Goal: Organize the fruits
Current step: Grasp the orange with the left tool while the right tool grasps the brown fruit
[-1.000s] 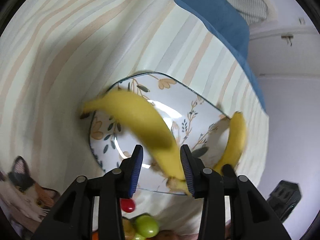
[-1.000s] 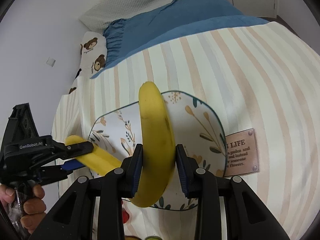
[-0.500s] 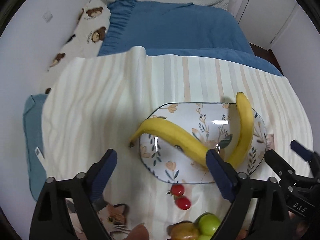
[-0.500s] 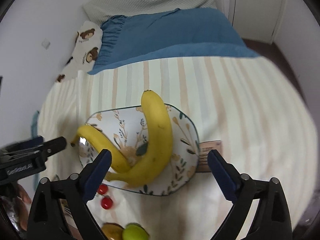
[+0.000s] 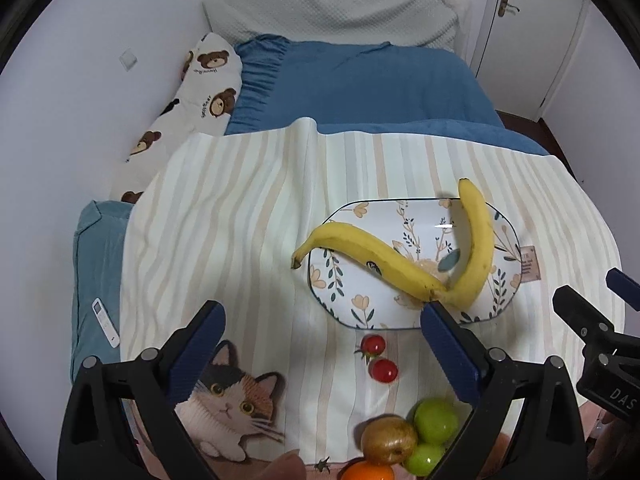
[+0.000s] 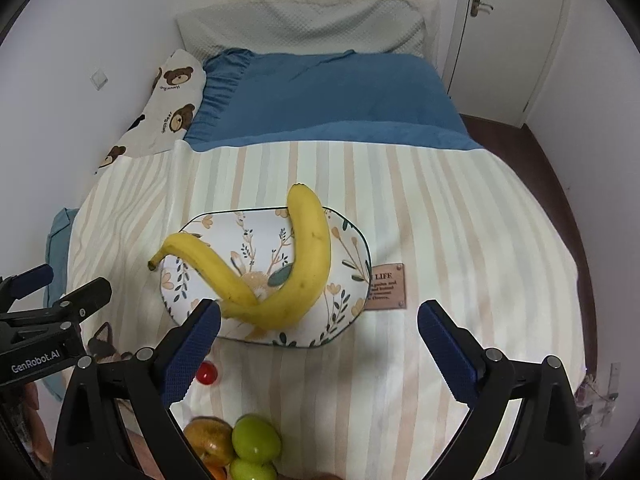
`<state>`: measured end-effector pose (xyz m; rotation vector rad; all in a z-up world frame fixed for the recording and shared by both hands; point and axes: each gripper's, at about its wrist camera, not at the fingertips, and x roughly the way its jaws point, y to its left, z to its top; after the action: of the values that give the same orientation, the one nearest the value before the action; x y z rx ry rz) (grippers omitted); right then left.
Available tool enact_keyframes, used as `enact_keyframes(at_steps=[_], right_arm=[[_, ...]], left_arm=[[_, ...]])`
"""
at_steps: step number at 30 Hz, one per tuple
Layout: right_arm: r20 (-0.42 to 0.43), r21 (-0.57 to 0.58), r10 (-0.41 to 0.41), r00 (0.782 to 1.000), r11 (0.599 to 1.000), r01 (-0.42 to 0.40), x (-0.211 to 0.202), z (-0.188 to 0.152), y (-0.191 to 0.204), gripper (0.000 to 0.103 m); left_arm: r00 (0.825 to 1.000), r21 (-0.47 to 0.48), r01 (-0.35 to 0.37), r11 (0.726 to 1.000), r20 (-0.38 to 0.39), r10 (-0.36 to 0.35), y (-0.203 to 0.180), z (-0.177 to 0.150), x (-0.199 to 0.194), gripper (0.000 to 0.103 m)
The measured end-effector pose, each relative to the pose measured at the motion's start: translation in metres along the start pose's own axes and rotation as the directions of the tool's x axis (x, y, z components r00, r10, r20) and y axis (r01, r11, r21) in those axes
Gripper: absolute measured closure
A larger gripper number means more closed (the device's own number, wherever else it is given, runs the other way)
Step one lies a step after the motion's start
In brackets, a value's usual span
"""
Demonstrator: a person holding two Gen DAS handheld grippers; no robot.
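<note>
Two yellow bananas lie crossed at their near ends on a floral plate (image 5: 360, 314) on the striped bed cover. The left banana (image 5: 372, 256) sticks out over the plate's left rim; the right banana (image 5: 476, 248) curves up the plate's right side. The right wrist view shows the same plate (image 6: 256, 224) and both bananas (image 6: 212, 264) (image 6: 312, 256). My left gripper (image 5: 320, 316) hangs above and in front of the plate, jaws opening, nothing between them. My right gripper (image 6: 320, 316) stands open and empty over the plate's near edge. Two cherry tomatoes (image 5: 378, 356) lie in front of the plate.
Near the bottom edge sit two green fruits (image 5: 435, 420), a brown fruit (image 5: 389, 439) and an orange (image 5: 366, 472). A cat print (image 5: 228, 404) marks the cover at the near left. A remote (image 5: 105, 322) rests on a teal cushion. Blue blanket (image 5: 360, 84) and pillows lie beyond.
Both grippers let go of their bananas, which now lie on the plate. Both jaws went from shut to wide apart, and both grippers rose and pulled back, so more of the bed shows.
</note>
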<state>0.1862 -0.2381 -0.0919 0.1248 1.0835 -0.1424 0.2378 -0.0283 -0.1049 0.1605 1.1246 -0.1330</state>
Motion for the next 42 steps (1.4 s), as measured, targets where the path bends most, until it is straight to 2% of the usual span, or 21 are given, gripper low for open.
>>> enact_keyframes(at_steps=[13, 20, 24, 28, 31, 33, 36, 38, 42], right_arm=[[0.117, -0.027, -0.005, 0.993, 1.0, 0.008, -0.088, -0.035, 0.017, 0.002], [0.144, 0.018, 0.037, 0.989, 0.999, -0.04, -0.121, -0.049, 0.015, 0.002], [0.139, 0.049, 0.081, 0.987, 0.995, -0.088, -0.133, -0.058, 0.013, 0.002], [0.068, 0.078, 0.097, 0.993, 0.992, -0.102, -0.121, -0.075, 0.005, 0.002], [-0.021, 0.119, 0.104, 0.994, 0.988, -0.101, -0.096, -0.095, -0.006, 0.002], [-0.091, 0.157, 0.117, 0.989, 0.982, -0.101, -0.076, -0.113, -0.017, 0.002], [-0.191, 0.22, 0.131, 0.973, 0.972, -0.087, -0.042, -0.142, -0.036, 0.002], [-0.248, 0.258, 0.138, 0.959, 0.964, -0.072, -0.022, -0.161, -0.047, 0.002], [-0.337, 0.31, 0.165, 0.927, 0.949, -0.056, 0.013, -0.192, -0.062, 0.002]], left_arm=[[0.995, -0.011, 0.009, 1.0, 0.096, -0.008, 0.009, -0.04, -0.059, 0.003], [0.99, -0.018, 0.037, 0.999, 0.139, -0.035, 0.01, -0.051, -0.092, 0.003], [0.99, -0.025, 0.063, 0.998, 0.125, -0.06, 0.013, -0.057, -0.099, 0.003], [0.997, 0.0, 0.042, 0.999, 0.065, -0.042, 0.011, -0.074, -0.083, 0.003], [0.999, 0.006, 0.038, 0.999, -0.038, -0.038, 0.008, -0.099, -0.054, 0.003], [0.992, 0.012, 0.042, 0.999, -0.116, -0.04, 0.004, -0.118, -0.032, 0.003], [0.971, 0.028, 0.058, 0.998, -0.234, -0.05, -0.005, -0.149, 0.002, 0.003], [0.949, 0.051, 0.071, 0.996, -0.312, -0.052, -0.016, -0.171, 0.026, 0.003], [0.909, 0.076, 0.095, 0.993, -0.414, -0.055, -0.034, -0.199, 0.058, 0.003]])
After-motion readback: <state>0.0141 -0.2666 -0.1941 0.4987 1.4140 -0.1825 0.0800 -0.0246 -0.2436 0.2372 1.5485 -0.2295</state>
